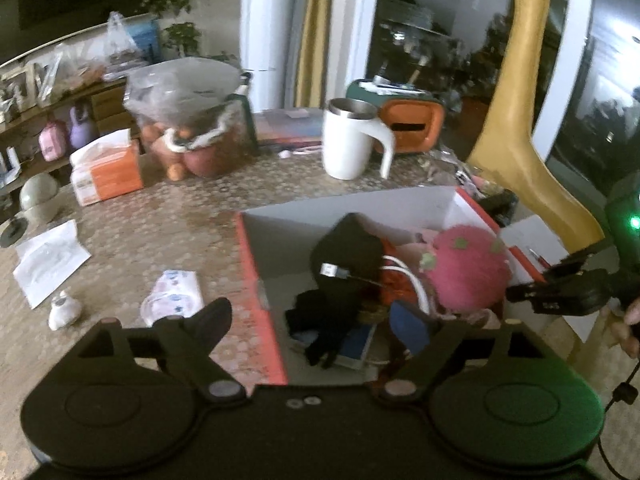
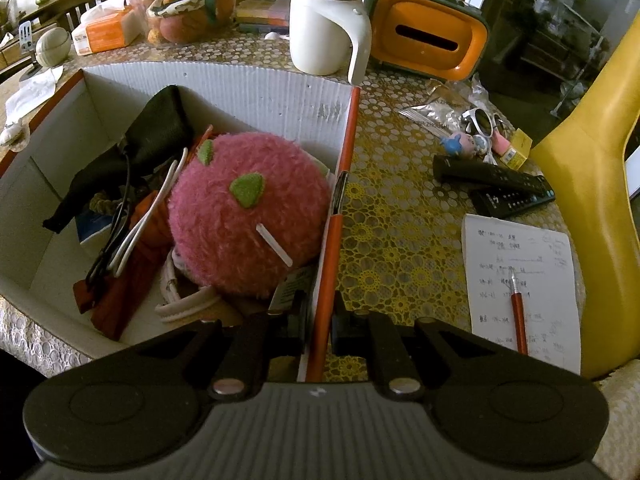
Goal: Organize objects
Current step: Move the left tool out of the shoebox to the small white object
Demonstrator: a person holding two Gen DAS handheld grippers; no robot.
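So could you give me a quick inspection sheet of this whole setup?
Surface: table under a lace-patterned cloth.
Job's things: open box holding a pink plush, black pouch, white cords.
Clutter: mug, orange case, remotes, notepaper with pen, tissue pack.
Grippers: right tool straddles the box's right wall; left tool open over its left edge.
Cables: USB lead in box.
Surroundings: giraffe figure, dark windows.

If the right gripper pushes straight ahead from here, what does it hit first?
The right gripper already straddles the box's orange side wall, one finger on each side, so it would likely slide along that wall. Whether the fingers touch it is unclear.
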